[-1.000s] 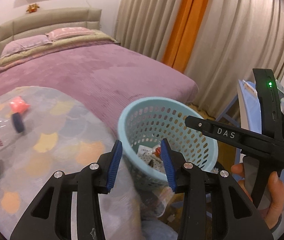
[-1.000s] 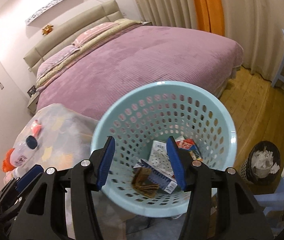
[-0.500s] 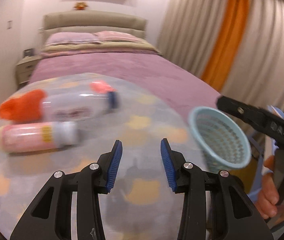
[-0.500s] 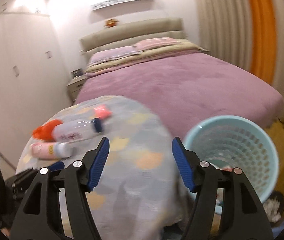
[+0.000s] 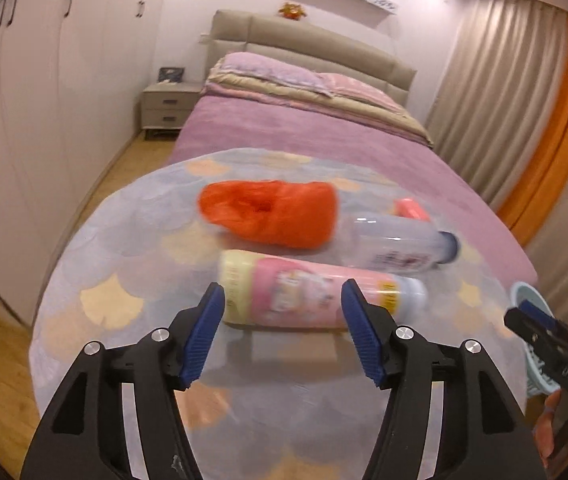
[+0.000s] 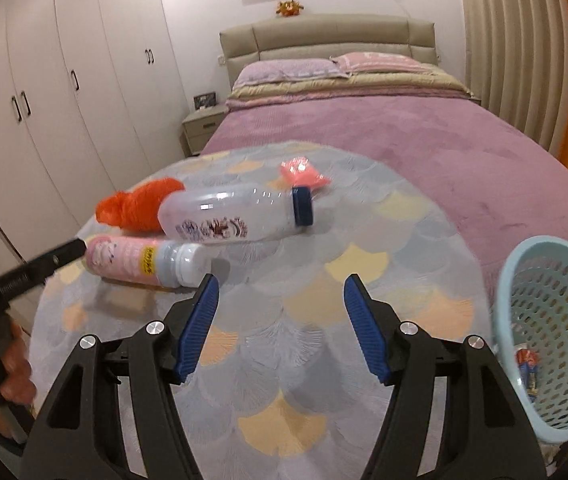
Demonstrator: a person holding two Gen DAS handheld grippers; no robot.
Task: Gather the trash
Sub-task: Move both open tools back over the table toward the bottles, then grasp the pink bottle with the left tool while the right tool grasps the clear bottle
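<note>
On the round table [image 5: 131, 360] lie a pink-labelled bottle [image 5: 316, 294], a clear bottle with a blue cap [image 5: 400, 248], a crumpled orange bag [image 5: 271, 214] and a small pink wrapper [image 5: 410, 208]. My left gripper [image 5: 284, 330] is open and empty, just short of the pink bottle, which lies crosswise in front of its jaws. My right gripper [image 6: 279, 320] is open and empty over the table, nearer than the clear bottle [image 6: 235, 218] and the pink bottle [image 6: 143, 258]. The light blue basket [image 6: 556, 344] stands at the right with some trash inside.
A bed with a purple cover [image 6: 424, 128] lies behind the table. White wardrobes [image 6: 63, 80] line the left wall, with a nightstand [image 5: 167, 110] beside the bed. Curtains [image 5: 524, 100] hang at the right.
Both grippers have swung left from over the basket to the table. The left gripper's jaws have opened wider and now stand close to the pink bottle.
</note>
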